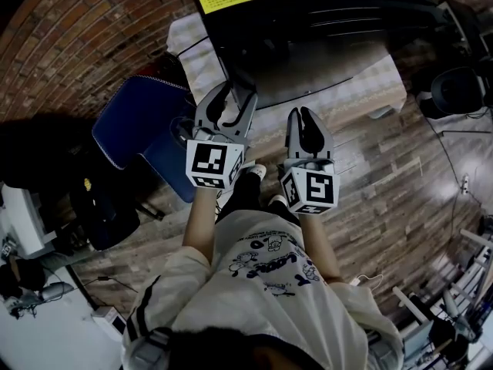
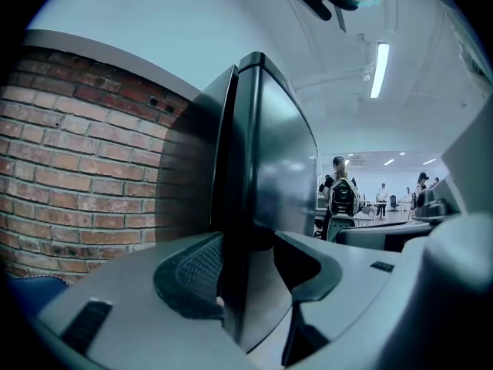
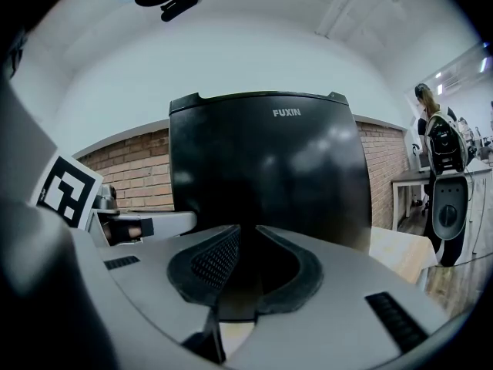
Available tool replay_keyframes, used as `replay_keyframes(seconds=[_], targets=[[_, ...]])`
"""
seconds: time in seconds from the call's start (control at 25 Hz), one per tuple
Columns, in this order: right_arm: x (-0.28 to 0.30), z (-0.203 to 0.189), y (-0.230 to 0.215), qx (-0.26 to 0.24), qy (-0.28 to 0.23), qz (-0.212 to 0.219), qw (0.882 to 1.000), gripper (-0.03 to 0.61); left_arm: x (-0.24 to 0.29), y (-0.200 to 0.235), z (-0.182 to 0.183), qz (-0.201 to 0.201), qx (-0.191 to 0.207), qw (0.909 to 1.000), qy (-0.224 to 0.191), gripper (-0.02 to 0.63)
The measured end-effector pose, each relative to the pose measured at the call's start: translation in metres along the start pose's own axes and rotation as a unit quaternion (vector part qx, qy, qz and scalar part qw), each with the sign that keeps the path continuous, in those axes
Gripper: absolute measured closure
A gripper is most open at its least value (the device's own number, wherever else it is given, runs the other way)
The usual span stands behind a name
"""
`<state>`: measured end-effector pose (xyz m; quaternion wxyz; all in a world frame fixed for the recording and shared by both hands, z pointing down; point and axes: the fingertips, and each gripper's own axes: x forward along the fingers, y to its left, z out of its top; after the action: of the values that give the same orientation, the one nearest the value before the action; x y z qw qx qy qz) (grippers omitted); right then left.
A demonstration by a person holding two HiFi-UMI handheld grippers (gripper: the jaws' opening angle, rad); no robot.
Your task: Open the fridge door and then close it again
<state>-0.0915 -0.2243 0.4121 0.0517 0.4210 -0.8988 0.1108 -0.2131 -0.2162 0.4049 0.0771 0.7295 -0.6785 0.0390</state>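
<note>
The black fridge [image 1: 308,21] with a yellow label stands right in front of me against the brick wall. My left gripper [image 1: 235,91] is at its front left corner. In the left gripper view the vertical edge of the fridge door [image 2: 277,168] runs between the two pads, and the left gripper [image 2: 246,272] is closed on that edge. My right gripper [image 1: 306,116] hangs shut and empty a little short of the door's front. In the right gripper view the fridge [image 3: 269,168] fills the middle beyond the right gripper [image 3: 245,233].
A blue chair [image 1: 146,122] stands just left of the fridge. The fridge rests on a low pale wooden base [image 1: 377,91]. A black office chair [image 1: 454,91] is to the right. A person with a backpack [image 2: 343,195] stands far off in the room.
</note>
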Motion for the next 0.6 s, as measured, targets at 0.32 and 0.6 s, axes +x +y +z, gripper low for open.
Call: replay_keyframes(seconds=[0.32,0.6], targets=[[-0.006,0.002,-0.004,-0.002,-0.001,0.008,1.0,0.508,0.0,-0.001,0.0,0.009,0.001,1.0,0.004,0.407],[-0.011,0.002,-0.008,-0.002,-0.002,0.012,1.0,0.508,-0.021,-0.029,-0.004,0.009,0.002,0.9999,-0.007,0.41]])
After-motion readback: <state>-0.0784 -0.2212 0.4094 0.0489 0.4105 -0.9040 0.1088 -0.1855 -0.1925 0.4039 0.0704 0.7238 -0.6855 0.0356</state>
